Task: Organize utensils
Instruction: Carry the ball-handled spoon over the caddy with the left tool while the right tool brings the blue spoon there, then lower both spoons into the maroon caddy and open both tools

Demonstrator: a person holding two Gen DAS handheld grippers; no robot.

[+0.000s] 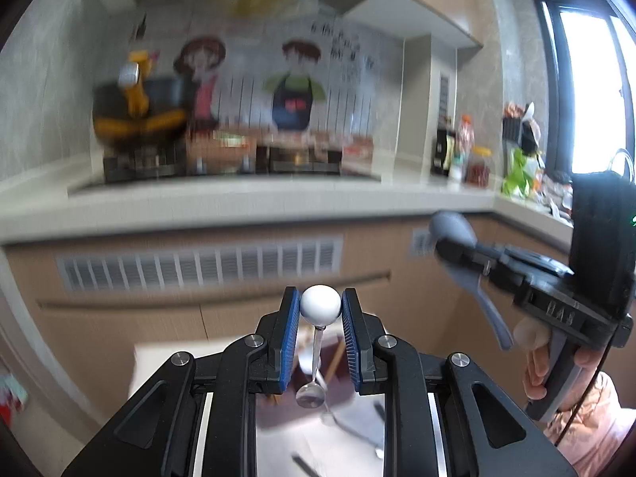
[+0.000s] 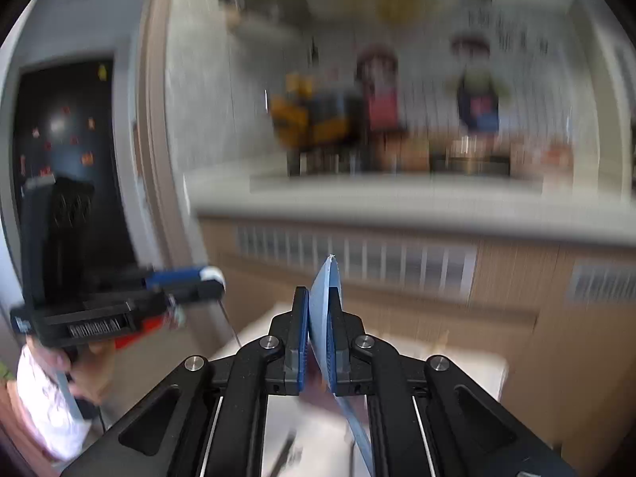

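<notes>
Blue ribbed pads [image 1: 292,332] on the left gripper [image 1: 320,310] are pressing from both sides on the white ball top of a slim metal spoon [image 1: 320,305], so its fingers are clamped on that ball. The thin shaft is hanging straight down toward six o'clock, and the small shiny bowl is dangling between the black finger arms, clear of the pale table surface [image 1: 167,361] below. More cutlery is lying blurred on that surface near six o'clock.

At about three o'clock in the left wrist view, the right gripper [image 1: 445,246] is reaching in level, carried by a hand [image 1: 544,365] in a pink sleeve. It is gripping a grey-blue plastic spoon [image 1: 453,226] by the bowl, with the handle trailing down toward five o'clock.

In the right wrist view the same plastic spoon is standing edge-on at the centre, its pale blue bowl squeezed between the right gripper's pads, which are closed tight on it, while the handle is running down toward six o'clock. The left gripper is showing at nine o'clock, blurred, with the white ball at its tip.

Beyond both, at twelve o'clock, a light kitchen counter [image 1: 238,202] is stretching across, with a stove and a cartoon-printed backsplash [image 1: 278,79] above it.
</notes>
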